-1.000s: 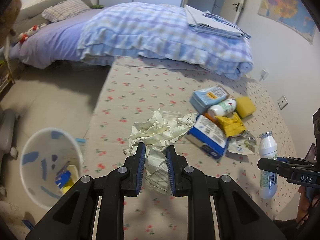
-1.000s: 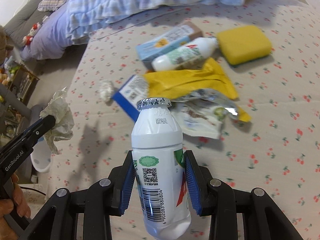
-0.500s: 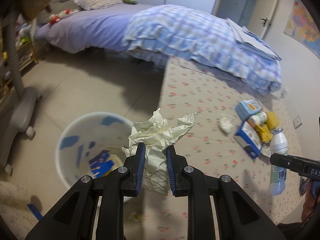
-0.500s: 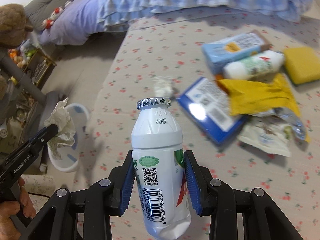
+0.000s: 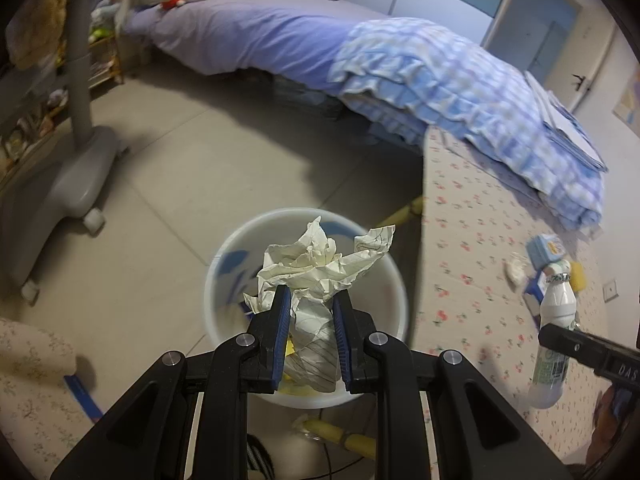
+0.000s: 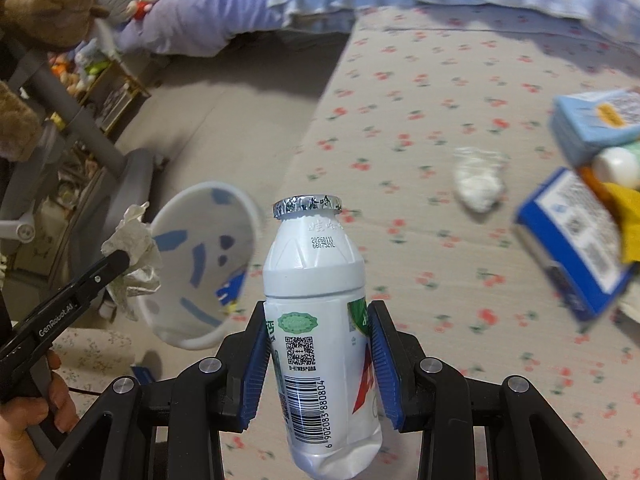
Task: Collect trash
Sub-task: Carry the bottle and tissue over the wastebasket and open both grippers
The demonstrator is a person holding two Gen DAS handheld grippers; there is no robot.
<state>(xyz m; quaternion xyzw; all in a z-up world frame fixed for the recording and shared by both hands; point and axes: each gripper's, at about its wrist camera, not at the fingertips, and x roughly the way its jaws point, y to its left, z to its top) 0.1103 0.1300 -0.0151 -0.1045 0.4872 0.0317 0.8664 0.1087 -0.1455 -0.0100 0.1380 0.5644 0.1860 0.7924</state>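
Left tongs [image 5: 308, 300], pinching crumpled paper [image 5: 320, 264], now hang over the bin [image 5: 224, 264]; right tongs [image 6: 318, 312] still pinch the bottle [image 6: 316, 280].

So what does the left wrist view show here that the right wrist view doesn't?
Only the left wrist view: the door, the folded bedding and a yellow pole on the floor. Only the right wrist view: the brown plush toy, the bottle's barcode and the yellow wrapper. Both: the white bin, the crumpled paper in the left tool, and the white bottle in the right tool.
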